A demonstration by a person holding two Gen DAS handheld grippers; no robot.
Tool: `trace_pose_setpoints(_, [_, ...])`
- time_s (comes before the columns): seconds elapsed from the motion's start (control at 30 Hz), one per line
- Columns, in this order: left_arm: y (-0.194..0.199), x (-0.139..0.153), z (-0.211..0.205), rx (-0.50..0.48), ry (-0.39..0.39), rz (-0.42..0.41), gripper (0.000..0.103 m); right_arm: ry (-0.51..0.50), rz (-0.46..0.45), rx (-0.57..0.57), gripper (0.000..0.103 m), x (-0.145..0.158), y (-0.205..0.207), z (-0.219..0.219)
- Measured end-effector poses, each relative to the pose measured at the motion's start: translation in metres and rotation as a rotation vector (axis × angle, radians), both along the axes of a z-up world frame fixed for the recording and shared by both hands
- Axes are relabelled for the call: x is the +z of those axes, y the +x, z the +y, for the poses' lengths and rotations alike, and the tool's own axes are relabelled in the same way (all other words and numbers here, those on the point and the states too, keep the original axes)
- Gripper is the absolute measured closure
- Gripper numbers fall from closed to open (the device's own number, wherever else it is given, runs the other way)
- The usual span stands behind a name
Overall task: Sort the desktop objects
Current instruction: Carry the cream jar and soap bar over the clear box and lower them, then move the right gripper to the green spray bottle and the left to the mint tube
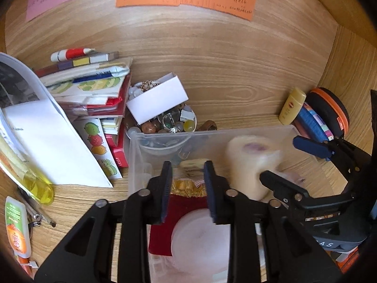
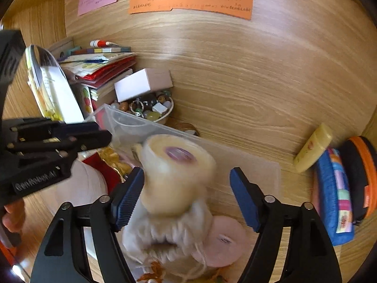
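1. Left wrist view: the left hand-held gripper (image 1: 187, 172) hovers over a clear plastic bin (image 1: 235, 133) on the wooden counter (image 1: 223, 70). Its pads stand a narrow gap apart, touching nothing, above a red pouch with gold trim (image 1: 186, 200) that lies in the bin. A cream roll of tape (image 1: 249, 162) stands upright in the bin too, with a pale round lid (image 1: 200, 238) nearer the camera. Behind the bin sits a bowl of beads and trinkets (image 1: 174, 122) with a white box (image 1: 157, 99) tilted on it, beside a stack of books (image 1: 94, 87).

2. Right wrist view: the right hand-held gripper (image 2: 187, 195) is spread wide around the roll of tape (image 2: 176, 172) (blurred); the left pad lies close against the roll's side, the right pad stands clear of it. Below the roll lies a white drawstring pouch (image 2: 169, 235), and a pink roll (image 2: 226, 240) beside it. Against the wall to the right lean a yellow bottle (image 2: 313, 148) and a blue case (image 2: 334, 195).
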State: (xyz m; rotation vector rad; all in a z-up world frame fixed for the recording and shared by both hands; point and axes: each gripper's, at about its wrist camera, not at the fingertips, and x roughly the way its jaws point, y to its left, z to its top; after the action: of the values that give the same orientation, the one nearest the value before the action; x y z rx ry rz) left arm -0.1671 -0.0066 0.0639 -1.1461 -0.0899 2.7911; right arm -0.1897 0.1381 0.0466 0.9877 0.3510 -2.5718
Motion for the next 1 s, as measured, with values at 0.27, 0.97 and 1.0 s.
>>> trace_pose_setpoints(0.27, [0.023,0.018,0.005,0.011,-0.015,0.065,0.05,0.0,0.02,-0.033,0.023,0.009,0.015,0.02])
trace_pose_setpoints(0.97, [0.099,0.021,0.006,0.009,-0.061,0.095,0.027,-0.069,0.059,-0.032,0.017,0.024,0.096,0.07])
trace_pose_setpoints(1.0, [0.101,0.017,0.008,0.003,-0.059,0.081,0.027,-0.066,0.052,-0.034,0.017,0.021,0.097,0.071])
